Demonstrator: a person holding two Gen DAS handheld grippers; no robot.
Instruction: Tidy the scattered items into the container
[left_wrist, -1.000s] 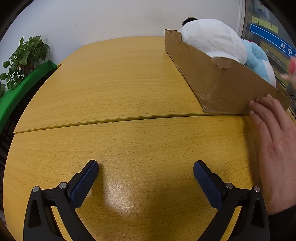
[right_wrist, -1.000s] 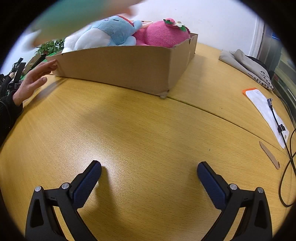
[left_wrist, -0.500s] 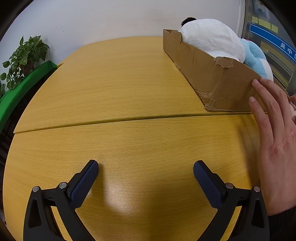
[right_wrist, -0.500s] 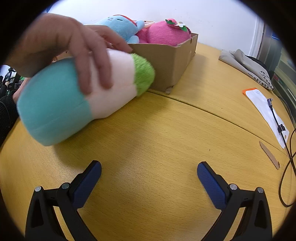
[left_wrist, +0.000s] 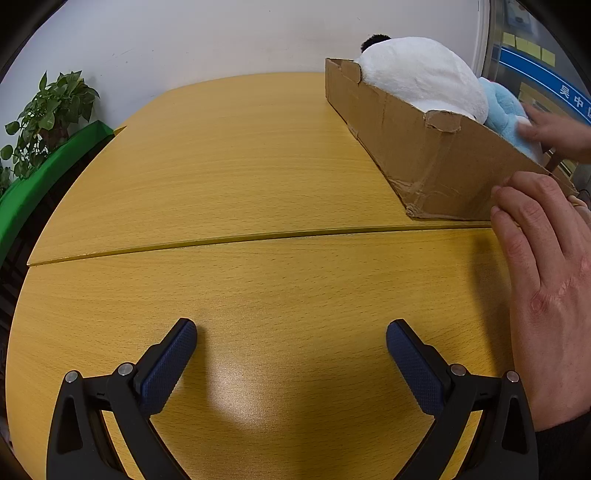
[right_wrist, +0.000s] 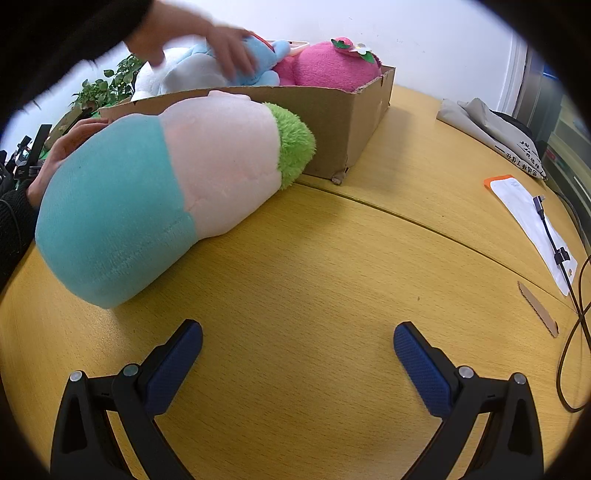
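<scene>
Plush toy (right_wrist: 155, 192) in teal, pink and green lying on the tabletop (right_wrist: 332, 258) against the near wall of the cardboard box (right_wrist: 332, 110), left gripper (left_wrist: 291, 350) and right gripper (right_wrist: 298, 350) both spread wide, empty, a bare hand (right_wrist: 207, 40) on the blue plush (right_wrist: 258, 70) inside the box.

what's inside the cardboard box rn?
The cardboard box holds a white plush, a blue plush under a bare hand, and a pink plush. The box walls hide anything lower.
</scene>
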